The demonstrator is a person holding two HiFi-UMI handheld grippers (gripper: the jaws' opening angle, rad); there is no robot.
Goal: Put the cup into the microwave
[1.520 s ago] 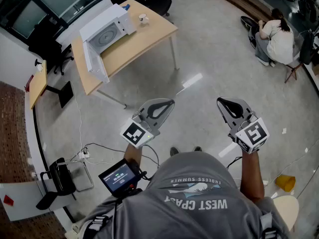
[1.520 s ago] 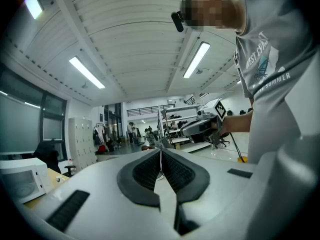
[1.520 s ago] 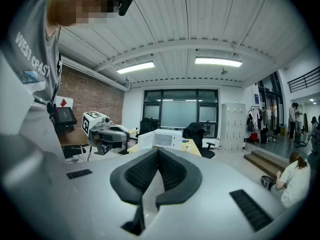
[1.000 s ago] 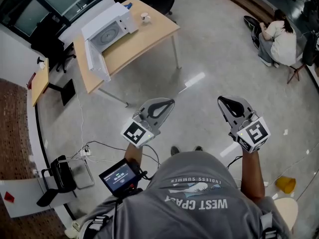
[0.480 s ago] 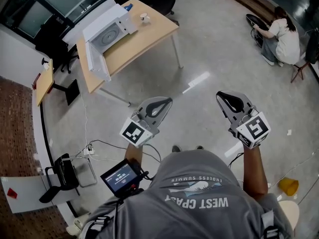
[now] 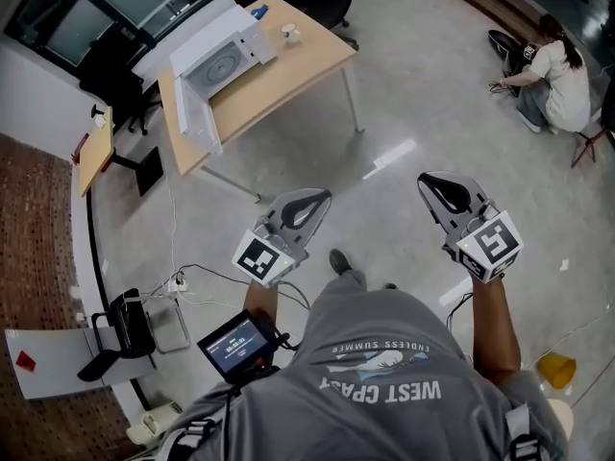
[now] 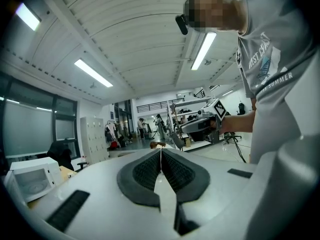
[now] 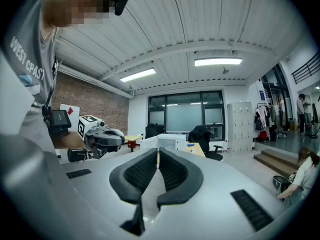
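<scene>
- Head view is showing us walking: the table (image 6: pixel 288 80) is sitting a little lower and further right in the picture than a moment ago. One shoe (image 6: pixel 339 260) is now poking out ahead of our body at 12 o'clock.
- We are judging from this that only the approach is under way and the task proper is not yet starting.
- The cup (image 6: pixel 288 33) is standing on the far end of the table, at about 11 o'clock from us. It is sitting just beside the microwave (image 6: pixel 223 60), on its 2 o'clock side, untouched and well apart from both grippers.
- The microwave's door (image 6: pixel 192 113) is hanging open toward 7 o'clock, so the inside is lying ready for the cup.
- The left gripper (image 6: pixel 312 203) and the right gripper (image 6: pixel 442 192) are riding side by side in front of us. Both gripper views are showing the fingers pressing together with nothing between them.
- Bare floor (image 6: pixel 404 94) is stretching between us and the table, giving us open room for walking.
- We are watching three edges. The open door seems to be reaching out to the table's edge at 10 o'clock. A table leg (image 6: pixel 354 104) is standing at the near corner, and a cable (image 6: pixel 192 281) is trailing on the floor at 9 o'clock.
- A chair (image 6: pixel 327 3) is standing beyond the table at 12 o'clock, and a person (image 6: pixel 557 65) is crouching at 2 o'clock, well apart from our path.
</scene>
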